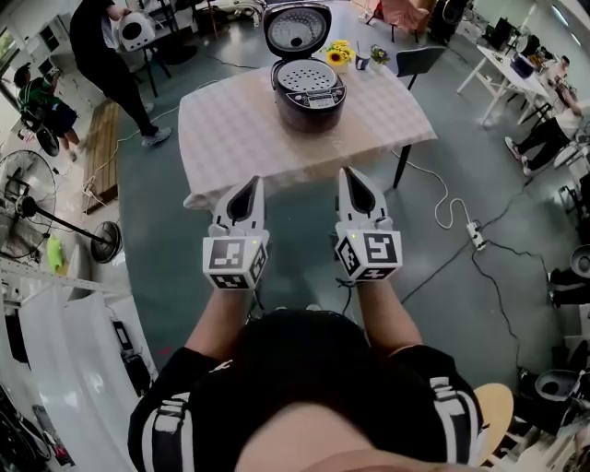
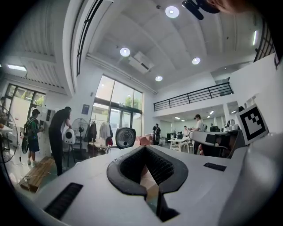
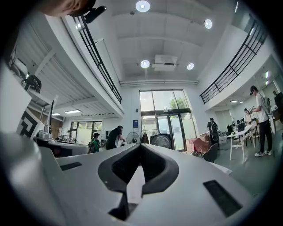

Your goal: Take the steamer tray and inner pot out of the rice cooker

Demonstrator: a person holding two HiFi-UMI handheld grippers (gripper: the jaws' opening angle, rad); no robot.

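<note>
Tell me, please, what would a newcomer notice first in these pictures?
The rice cooker stands open on the table, its lid up and the perforated steamer tray in its top. Nearer the person, the left gripper and the right gripper are held side by side at the table's near side, both shut and empty.

The round black rice cooker point(image 1: 309, 100) has a glossy plastic shell. The pale grey perforated steamer tray point(image 1: 309, 78) in its mouth looks matt. Beneath the cooker lies a pale checked tablecloth point(image 1: 230, 138) of soft cloth. The white left gripper point(image 1: 247, 189) and white right gripper point(image 1: 356, 184) are matt plastic with ribbed black pads point(image 2: 161, 167).
</note>
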